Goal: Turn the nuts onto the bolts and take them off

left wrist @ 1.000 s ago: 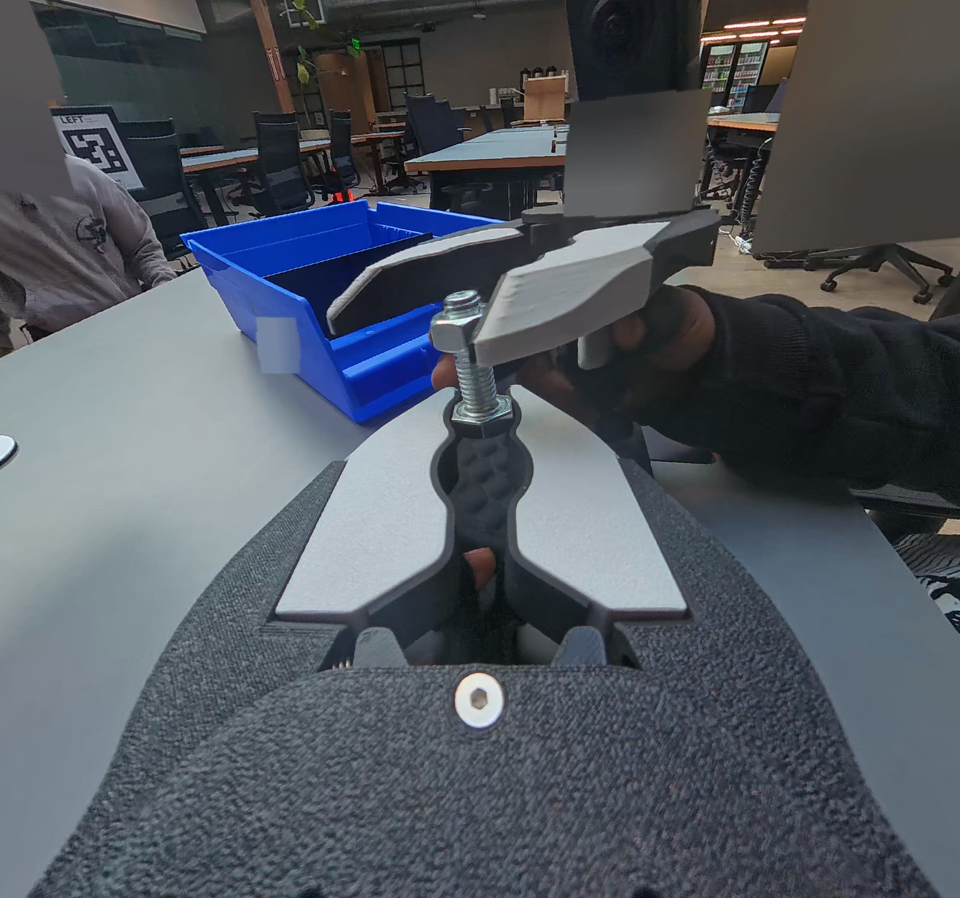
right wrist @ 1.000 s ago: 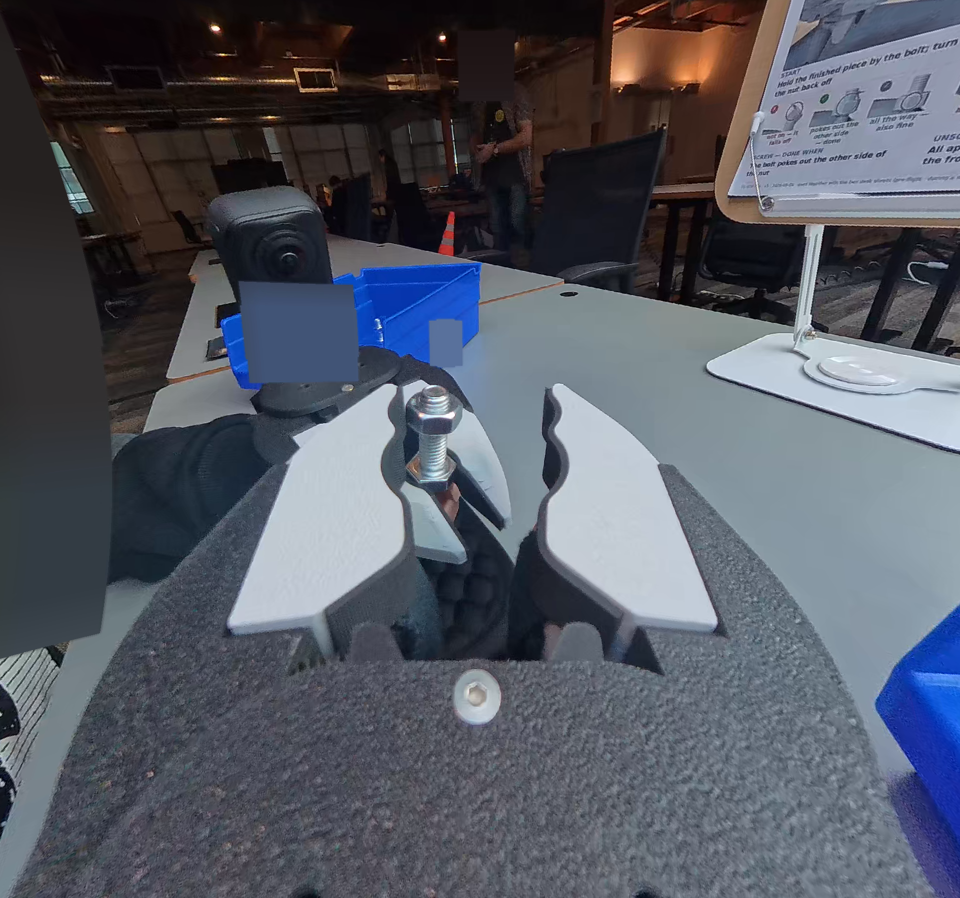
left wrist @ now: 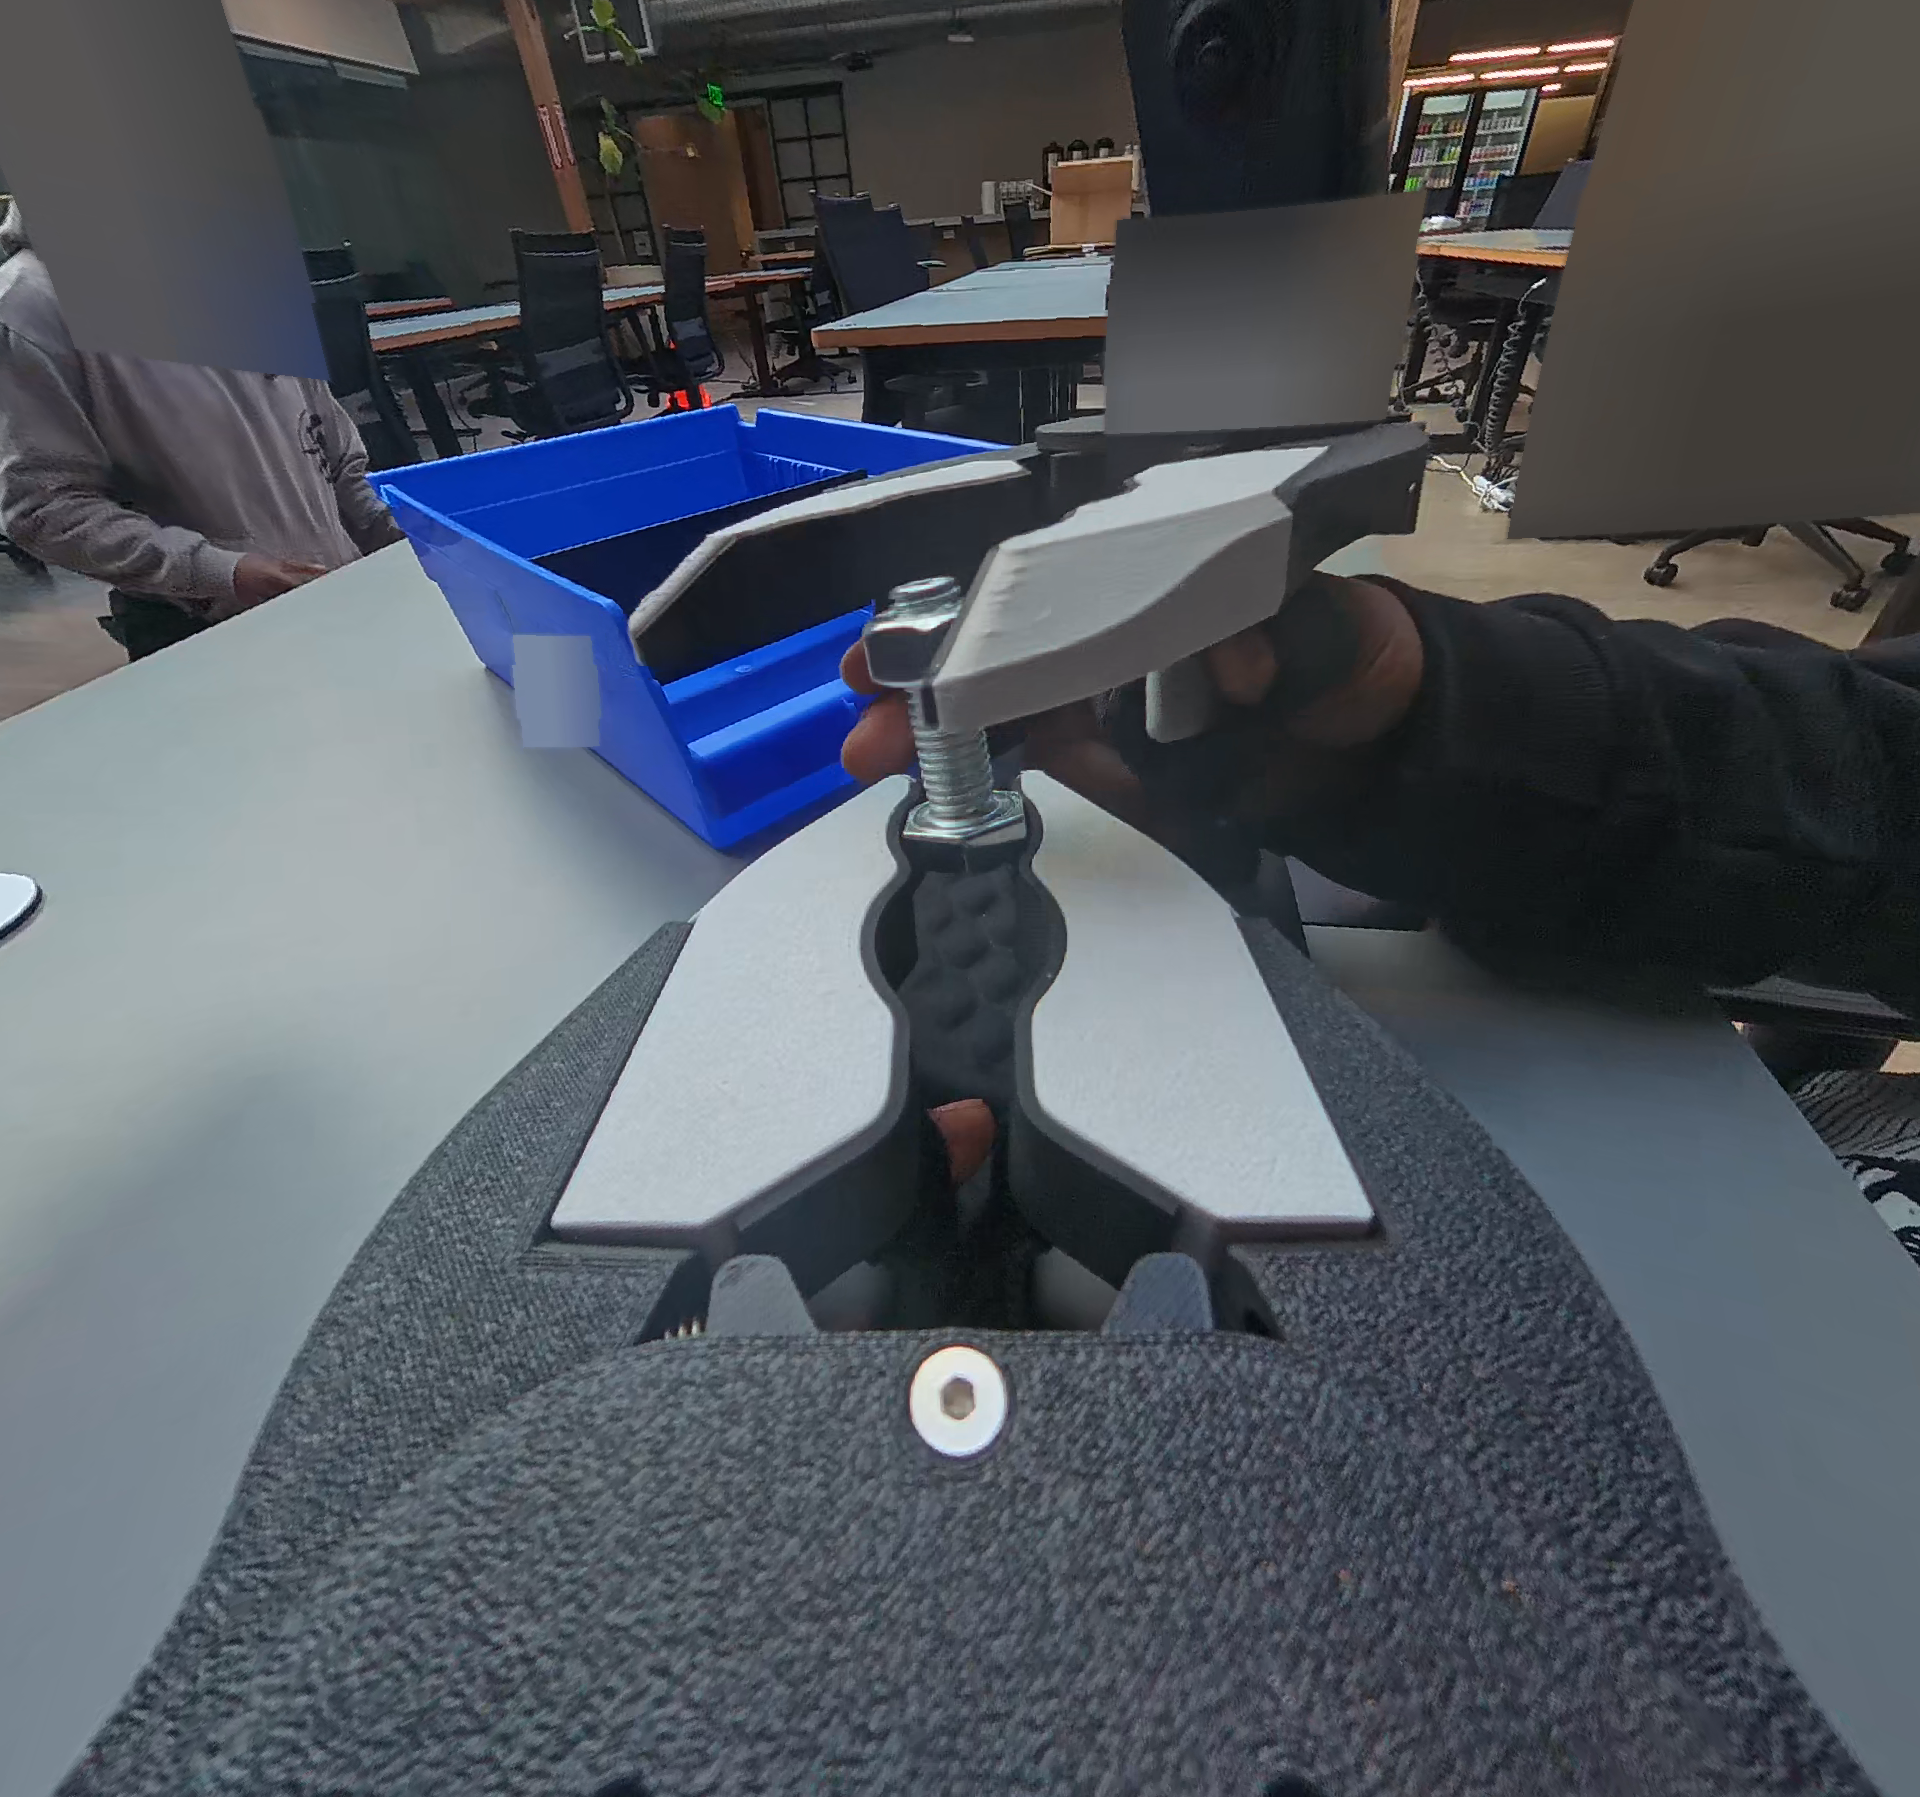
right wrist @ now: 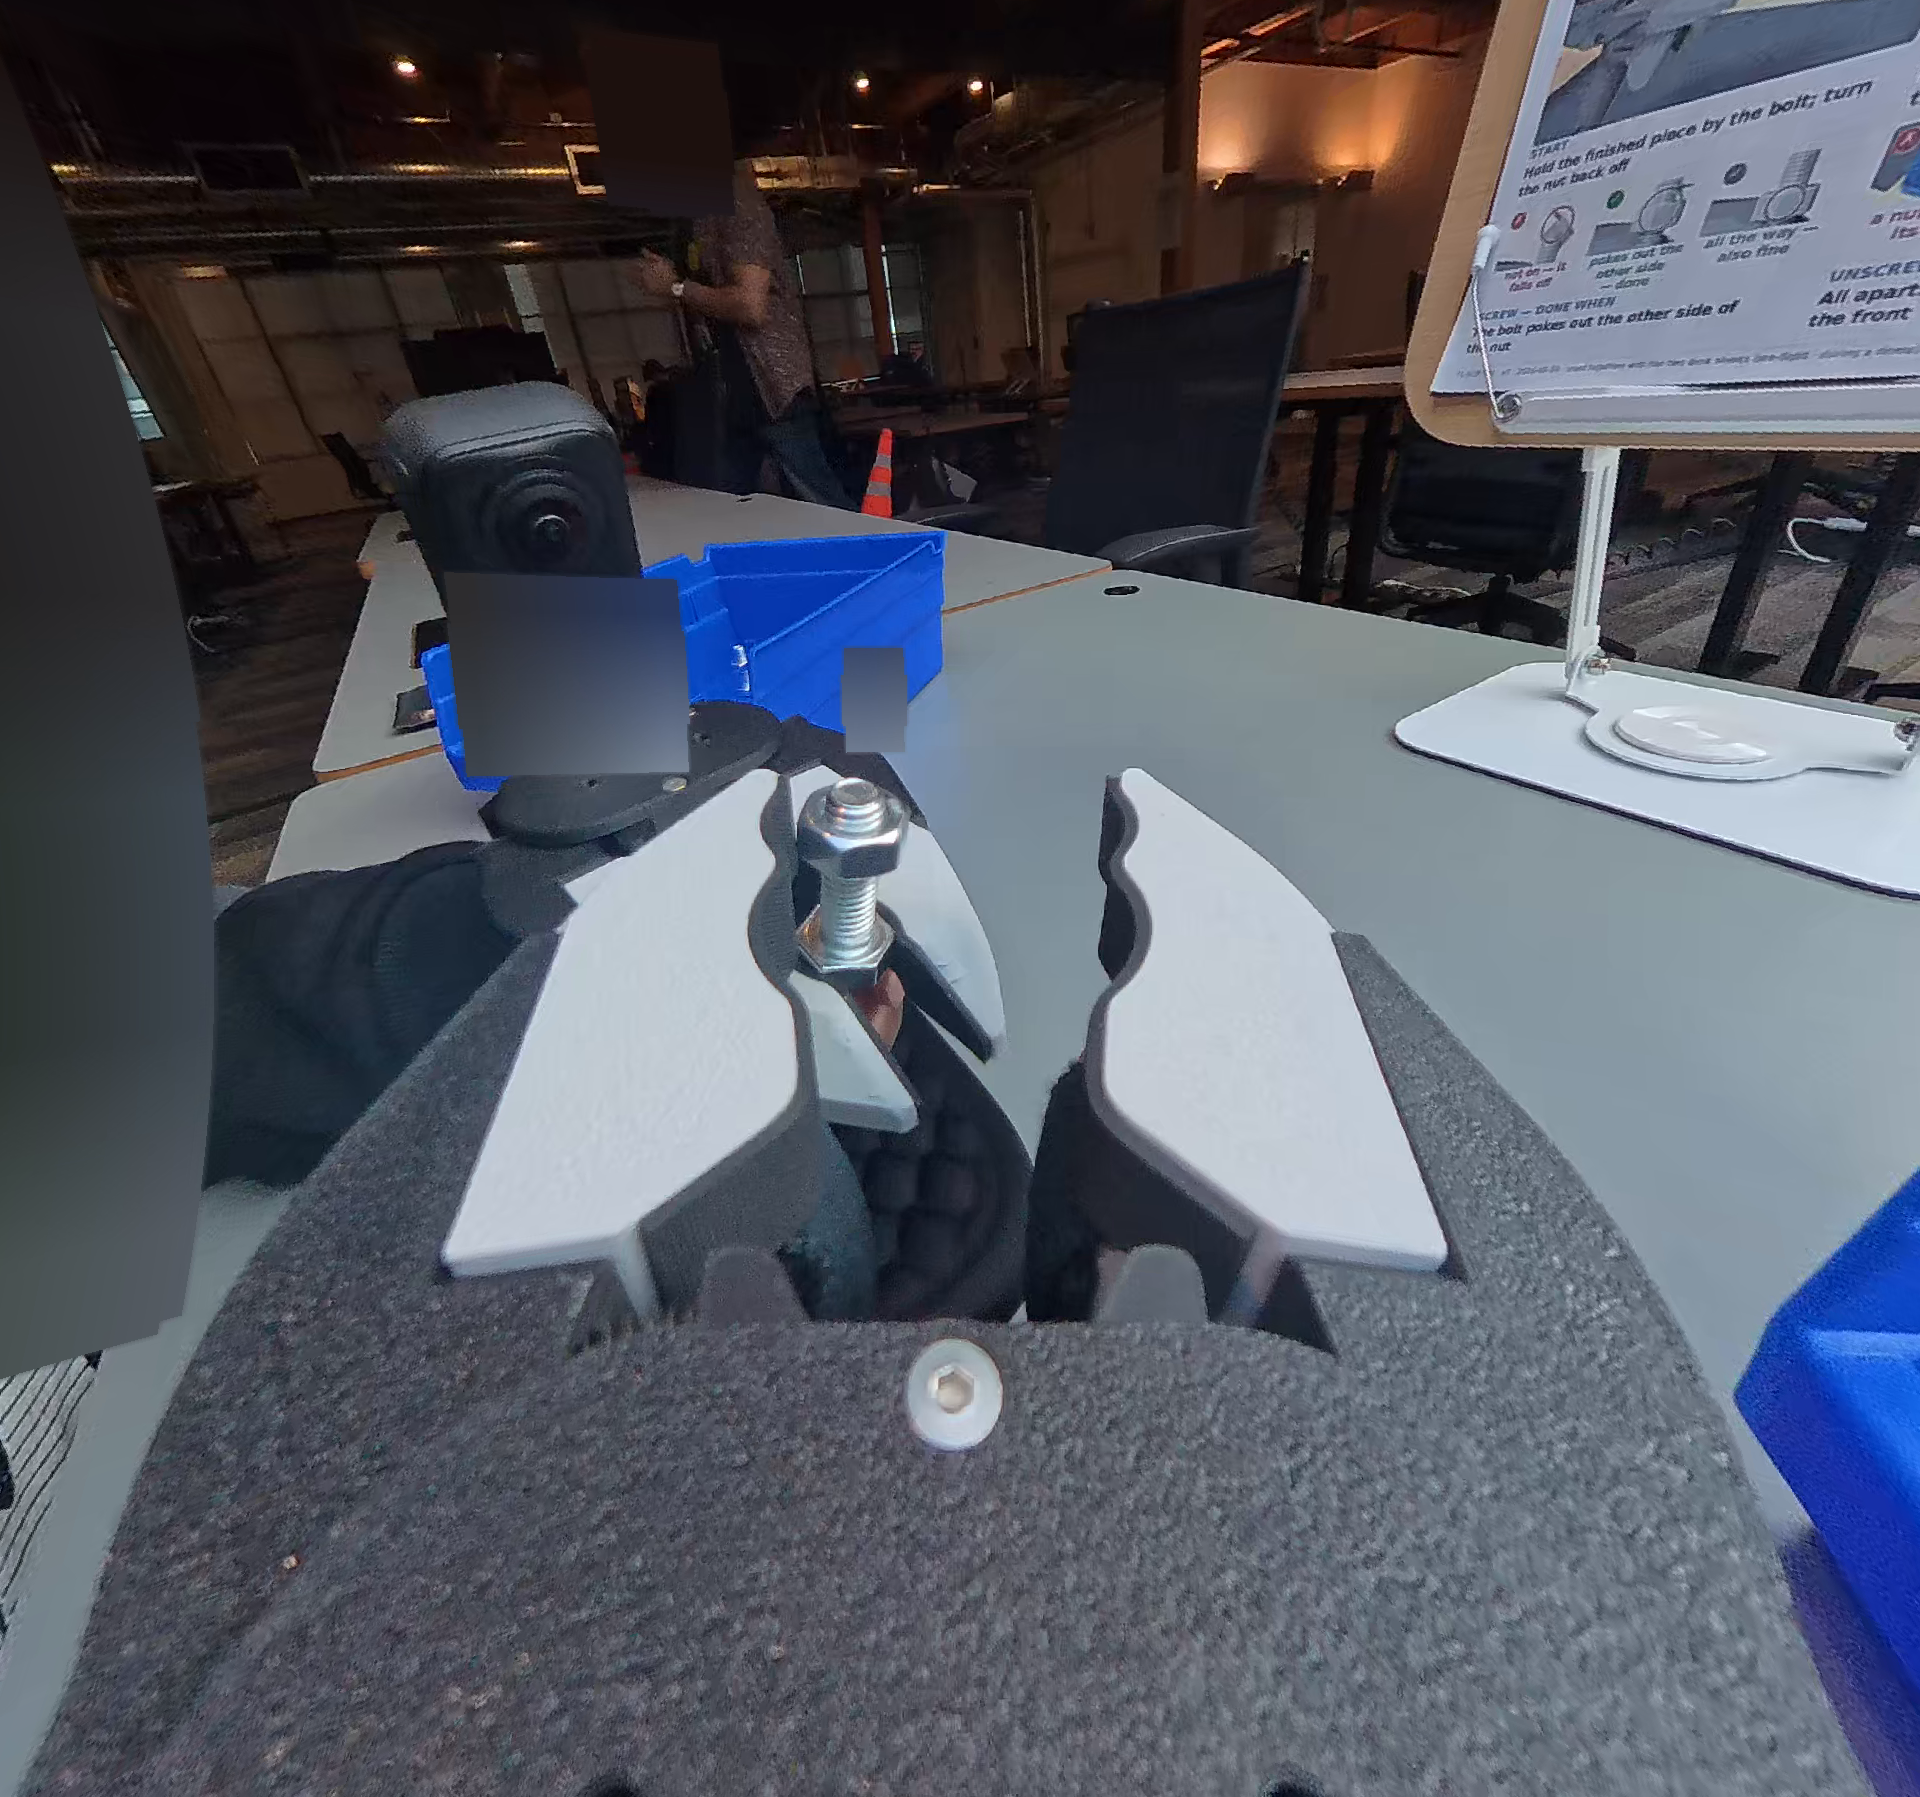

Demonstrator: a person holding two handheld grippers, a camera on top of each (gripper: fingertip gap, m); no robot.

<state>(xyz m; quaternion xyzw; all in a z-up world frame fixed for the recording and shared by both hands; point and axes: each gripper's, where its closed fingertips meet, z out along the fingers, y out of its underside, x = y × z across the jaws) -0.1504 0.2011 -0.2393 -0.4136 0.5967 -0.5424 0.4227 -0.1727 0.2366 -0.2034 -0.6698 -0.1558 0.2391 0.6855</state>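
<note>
Upright silver threaded steel bolt point(left wrist: 951, 781) pinched by its head in closed left gripper point(left wrist: 964, 838). Silver hexagonal nut point(left wrist: 914, 633) near its top, between spread fingers of right gripper point(right wrist: 940, 874), above grey table point(left wrist: 260, 864).

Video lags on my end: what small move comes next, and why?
Probably close the right hand-held gripper on the nut: it is open around the nut near the bolt tip, while the left hand-held gripper clamps the bolt's head end.
</note>
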